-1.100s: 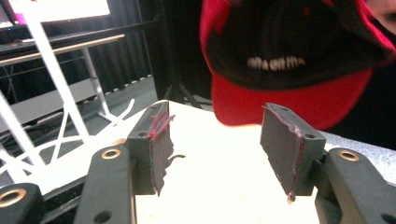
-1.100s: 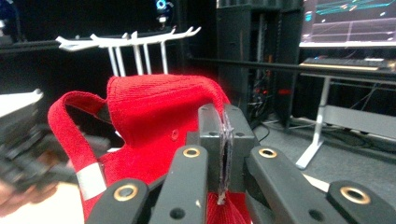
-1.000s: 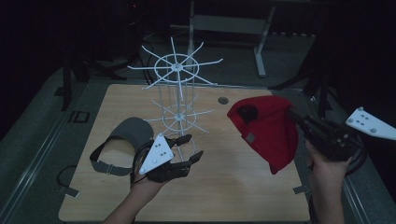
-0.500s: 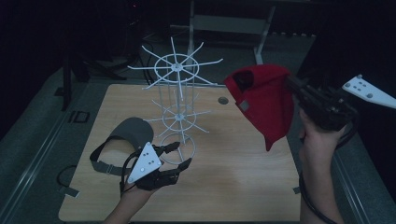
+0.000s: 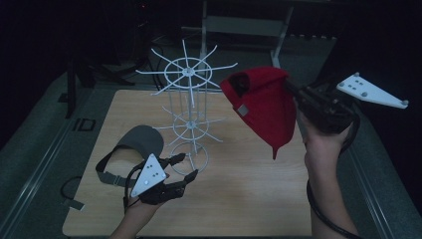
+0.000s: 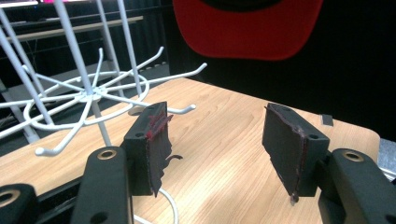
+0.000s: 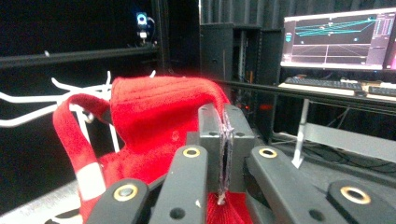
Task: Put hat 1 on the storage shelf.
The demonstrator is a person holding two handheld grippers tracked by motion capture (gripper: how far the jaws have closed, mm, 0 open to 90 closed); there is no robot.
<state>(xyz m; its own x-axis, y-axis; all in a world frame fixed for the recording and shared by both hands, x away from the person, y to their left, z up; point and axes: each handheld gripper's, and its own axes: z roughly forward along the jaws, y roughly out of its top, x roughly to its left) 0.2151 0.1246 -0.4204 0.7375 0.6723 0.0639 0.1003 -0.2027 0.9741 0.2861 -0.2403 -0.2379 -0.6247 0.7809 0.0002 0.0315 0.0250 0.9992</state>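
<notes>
Upper right of the high view, your right gripper (image 5: 293, 97) has carried the red knitted cap with the strap (image 5: 263, 104) up off the pale wooden table (image 5: 239, 199), and it now hangs level with the top ring of the white wire hook stand (image 5: 188, 107). Its jaws are pressed together, pinching the cap's fabric. Lower left, your left gripper (image 5: 181, 167) has sunk a touch beside the grey cap (image 5: 137, 144), jaws spread, empty. Looks like hanging comes next.
</notes>
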